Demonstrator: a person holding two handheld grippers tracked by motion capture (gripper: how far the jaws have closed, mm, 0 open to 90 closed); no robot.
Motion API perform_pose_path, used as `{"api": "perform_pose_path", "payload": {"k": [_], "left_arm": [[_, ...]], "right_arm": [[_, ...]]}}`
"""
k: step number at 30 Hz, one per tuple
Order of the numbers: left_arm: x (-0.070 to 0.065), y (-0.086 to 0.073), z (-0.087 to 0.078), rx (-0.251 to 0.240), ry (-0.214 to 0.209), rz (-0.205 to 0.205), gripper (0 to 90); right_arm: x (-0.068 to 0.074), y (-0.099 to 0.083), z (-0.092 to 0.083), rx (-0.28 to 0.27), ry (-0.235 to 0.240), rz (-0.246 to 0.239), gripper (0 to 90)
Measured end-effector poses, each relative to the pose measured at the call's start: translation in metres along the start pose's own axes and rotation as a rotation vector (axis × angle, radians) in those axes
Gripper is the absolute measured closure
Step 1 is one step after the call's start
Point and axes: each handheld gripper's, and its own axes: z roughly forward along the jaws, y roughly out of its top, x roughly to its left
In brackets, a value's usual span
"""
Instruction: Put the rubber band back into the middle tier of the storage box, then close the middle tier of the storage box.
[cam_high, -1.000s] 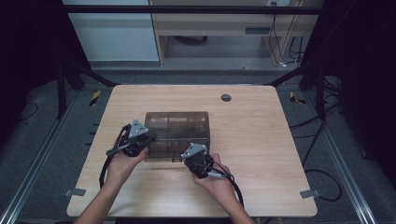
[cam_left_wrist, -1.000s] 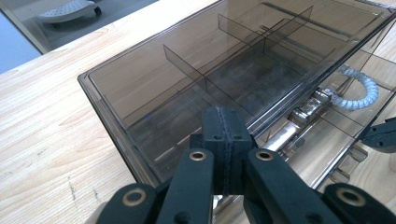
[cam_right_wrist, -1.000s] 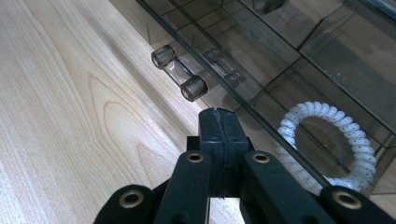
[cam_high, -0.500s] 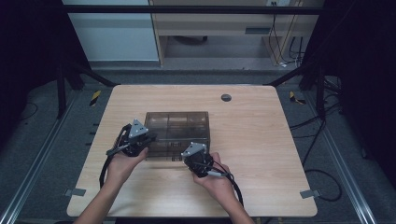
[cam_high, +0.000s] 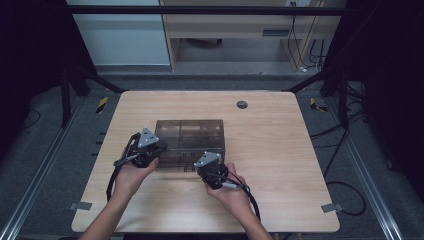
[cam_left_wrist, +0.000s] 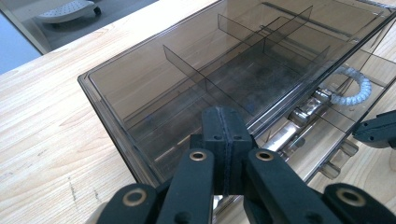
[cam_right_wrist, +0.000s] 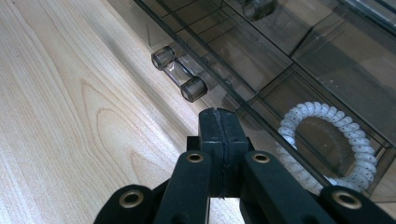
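Saw a smoked clear box (cam_high: 190, 142) with dividers near the middle of the wooden table (cam_high: 280, 165), towards its front. Found the left gripper (cam_high: 159, 148) at the box's left front corner, clenched on nothing, jaws pressed together above the lid (cam_left_wrist: 187, 74). Found the right gripper (cam_high: 207, 169) at the front edge, also clenched and empty, just beside the clear drawer handle (cam_right_wrist: 180, 77). Noticed a white coiled band (cam_right_wrist: 329, 144) inside a front compartment, behind the clear wall. Noticed a small dark round cap (cam_high: 242, 104) far behind on the table, well apart.
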Motion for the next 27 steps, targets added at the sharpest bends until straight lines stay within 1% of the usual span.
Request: {"api": "perform_pose_path", "payload": {"k": [8,11,19,27], "left_arm": [[-0.0001,0.0002,0.0001,0.002,0.003,0.002,89.7],[-0.0001,0.0002,0.0001,0.002,0.004,0.002,89.8],[-0.0001,0.0004,0.0003,0.002,0.003,0.004,89.8],[0.0,0.0004,0.0003,0.002,0.003,0.003,89.8]], "right_arm": [[-0.0007,0.0002,0.0005,0.0,-0.001,0.0,90.0],[-0.0013,0.0005,0.0014,-0.005,0.0,0.009,90.0],[-0.0042,0.0007,0.0028,-0.003,-0.005,0.016,90.0],[-0.0056,0.0005,0.0034,-0.006,-0.009,0.014,90.0]]}}
